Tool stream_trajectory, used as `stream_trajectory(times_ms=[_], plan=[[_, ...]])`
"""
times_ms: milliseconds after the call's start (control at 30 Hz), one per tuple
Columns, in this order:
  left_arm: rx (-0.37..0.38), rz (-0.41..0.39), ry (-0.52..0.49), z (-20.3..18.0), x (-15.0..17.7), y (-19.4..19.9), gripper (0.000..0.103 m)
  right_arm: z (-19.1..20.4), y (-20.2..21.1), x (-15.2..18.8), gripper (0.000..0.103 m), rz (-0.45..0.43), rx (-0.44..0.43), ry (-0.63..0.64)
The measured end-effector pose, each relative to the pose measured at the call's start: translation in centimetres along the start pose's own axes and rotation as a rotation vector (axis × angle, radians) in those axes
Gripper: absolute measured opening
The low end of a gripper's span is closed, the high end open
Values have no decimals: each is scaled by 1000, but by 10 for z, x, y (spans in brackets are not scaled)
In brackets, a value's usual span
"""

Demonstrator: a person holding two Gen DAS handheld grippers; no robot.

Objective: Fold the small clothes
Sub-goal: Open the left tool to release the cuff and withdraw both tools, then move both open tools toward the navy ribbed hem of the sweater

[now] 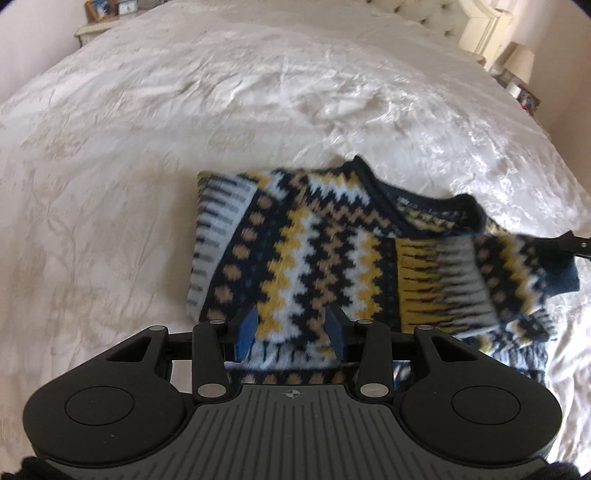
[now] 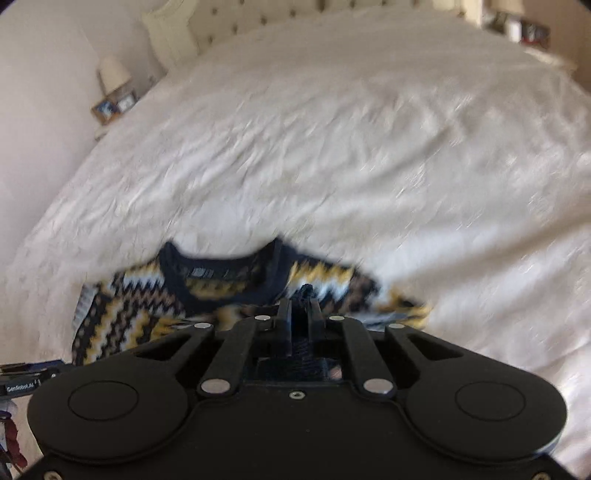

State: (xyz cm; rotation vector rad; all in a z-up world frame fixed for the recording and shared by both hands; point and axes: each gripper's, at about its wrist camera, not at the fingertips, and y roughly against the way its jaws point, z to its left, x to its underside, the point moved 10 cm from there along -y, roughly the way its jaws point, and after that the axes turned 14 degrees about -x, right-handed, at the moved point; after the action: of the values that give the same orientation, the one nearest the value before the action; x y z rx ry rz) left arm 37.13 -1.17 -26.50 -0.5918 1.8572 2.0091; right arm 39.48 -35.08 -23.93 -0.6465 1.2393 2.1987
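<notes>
A small knitted sweater (image 1: 314, 251) in navy, yellow, white and tan zigzags lies on the white bedspread (image 1: 184, 129). Its left sleeve is folded over the body. My left gripper (image 1: 291, 325) is open, its blue pads (image 1: 248, 332) hovering over the sweater's lower hem. My right gripper (image 2: 300, 295) is shut on the sweater's right sleeve cuff (image 2: 306, 291) and holds it up near the navy collar (image 2: 221, 273). The right gripper also shows at the right edge of the left wrist view (image 1: 576, 245), with the sleeve (image 1: 517, 266) lifted. Both views are motion-blurred.
The bedspread (image 2: 369, 147) stretches wide around the sweater. A tufted headboard (image 2: 258, 18) stands at the far end. Bedside tables with a lamp (image 2: 112, 75) and picture frames (image 2: 110, 105) flank the bed.
</notes>
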Motion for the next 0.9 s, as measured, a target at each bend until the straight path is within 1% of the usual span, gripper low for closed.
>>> stream_trajectory(times_ms=[33, 133, 167, 200, 267, 333, 400, 433, 467, 533, 567, 600, 667, 733, 833, 900], plan=[[5, -6, -4, -3, -4, -1, 39, -7, 1, -1, 14, 4, 22, -5], [10, -16, -26, -11, -15, -8, 39, -39, -7, 5, 14, 36, 149, -5], [14, -19, -31, -13, -18, -10, 39, -53, -12, 9, 14, 53, 181, -25], [21, -20, -37, -16, -21, -13, 39, -61, -17, 14, 14, 71, 193, -47], [21, -19, -56, -21, -26, -19, 39, -68, -24, 19, 14, 77, 172, -76], [24, -27, -72, -26, -32, -23, 39, -67, -28, 19, 15, 77, 157, -65], [22, -30, -94, -30, -36, -29, 39, -67, -35, 20, 20, 87, 146, -63], [8, -28, -114, -31, -37, -34, 39, -69, -38, 20, 23, 89, 150, -68], [-8, -21, -129, -30, -36, -40, 39, -71, -38, 23, 23, 90, 158, -73], [-36, 9, -129, -24, -33, -59, 39, -77, -37, 26, 39, 93, 167, -96], [-59, 42, -129, -17, -28, -70, 39, -80, -37, 28, 53, 95, 177, -105], [-73, 55, -131, -12, -25, -77, 39, -83, -34, 28, 58, 92, 192, -104], [-69, 44, -141, -6, -25, -81, 39, -87, -25, 27, 58, 84, 228, -92], [-50, 29, -134, -4, -28, -76, 39, -85, -16, 24, 58, 71, 257, -64], [-39, -13, -106, -3, -35, -62, 39, -66, -9, 18, 58, 32, 225, -1], [-18, -45, -83, -7, -38, -54, 39, -46, -13, 18, 58, 29, 184, 52]])
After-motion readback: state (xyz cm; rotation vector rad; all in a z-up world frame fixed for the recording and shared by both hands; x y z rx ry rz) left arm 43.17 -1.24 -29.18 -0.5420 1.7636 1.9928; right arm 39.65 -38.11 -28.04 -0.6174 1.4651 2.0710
